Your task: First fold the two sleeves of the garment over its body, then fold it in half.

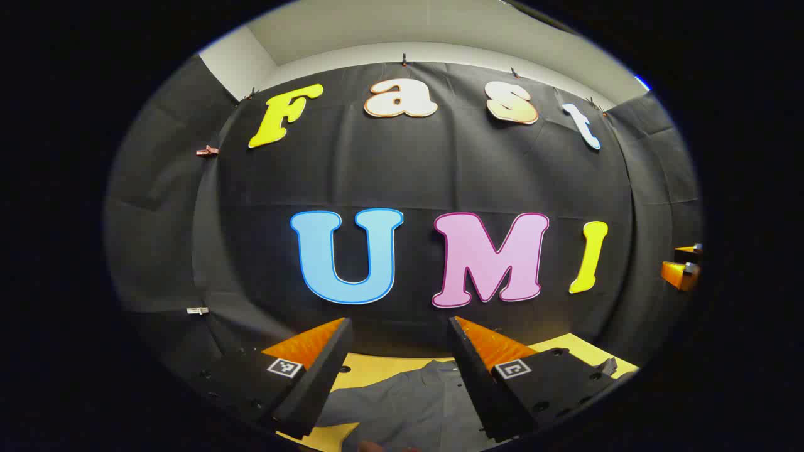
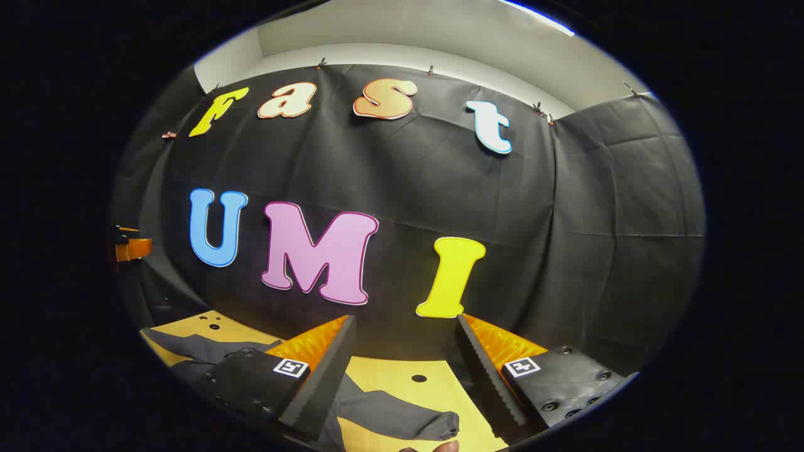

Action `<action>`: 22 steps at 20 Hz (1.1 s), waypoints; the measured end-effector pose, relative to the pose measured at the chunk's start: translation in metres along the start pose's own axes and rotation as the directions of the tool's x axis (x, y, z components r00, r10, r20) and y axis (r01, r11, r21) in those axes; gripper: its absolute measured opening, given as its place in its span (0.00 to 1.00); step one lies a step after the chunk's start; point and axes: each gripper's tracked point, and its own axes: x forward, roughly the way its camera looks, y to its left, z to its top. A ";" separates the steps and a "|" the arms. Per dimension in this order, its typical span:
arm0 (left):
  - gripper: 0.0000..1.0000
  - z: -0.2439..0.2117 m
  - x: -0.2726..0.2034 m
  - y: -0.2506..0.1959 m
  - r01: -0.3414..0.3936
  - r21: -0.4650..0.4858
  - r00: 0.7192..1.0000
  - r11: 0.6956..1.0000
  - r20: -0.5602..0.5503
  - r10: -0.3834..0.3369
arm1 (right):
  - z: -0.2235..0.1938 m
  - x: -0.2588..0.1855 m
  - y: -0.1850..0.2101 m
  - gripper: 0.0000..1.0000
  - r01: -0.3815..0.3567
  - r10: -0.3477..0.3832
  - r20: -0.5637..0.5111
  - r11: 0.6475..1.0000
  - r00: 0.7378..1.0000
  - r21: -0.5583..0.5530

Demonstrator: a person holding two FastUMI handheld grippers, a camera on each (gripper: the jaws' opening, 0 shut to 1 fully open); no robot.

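Hovering above the yellow table (image 2: 389, 380), both grippers spread wide and empty: left gripper (image 1: 399, 370) over the grey garment (image 1: 408, 408), right gripper (image 2: 405, 376) near its right sleeve (image 2: 402, 420), lying flat and unfolded. Held high, probably to line up the first sleeve grab.

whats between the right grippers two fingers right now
In the right gripper view, the open right gripper frames bare yellow table, with the grey garment's sleeve lying flat across it lower down, ungripped.

Both views are dim yet sharp, lit from a ceiling strip light (image 2: 537, 16) overhead, with strong fisheye bending at the edges and no glare.
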 end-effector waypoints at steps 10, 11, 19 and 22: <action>0.95 -0.017 0.009 -0.017 0.027 0.020 0.999 0.999 -0.018 -0.027 | -0.015 0.006 0.003 0.97 -0.019 0.019 0.003 1.000 1.000 -0.003; 0.95 -0.020 0.010 -0.020 0.031 0.022 0.999 0.999 -0.023 -0.030 | -0.017 0.007 0.003 0.97 -0.021 0.021 -0.001 1.000 1.000 0.000; 0.95 -0.033 0.018 -0.034 0.035 0.028 0.998 0.999 -0.043 -0.034 | -0.055 0.018 -0.013 0.97 -0.016 0.014 -0.079 1.000 0.997 -0.015; 0.95 -0.037 0.019 -0.042 0.030 0.024 0.998 0.999 -0.058 -0.028 | -0.083 0.026 -0.027 0.98 -0.008 0.005 -0.145 1.000 0.989 -0.020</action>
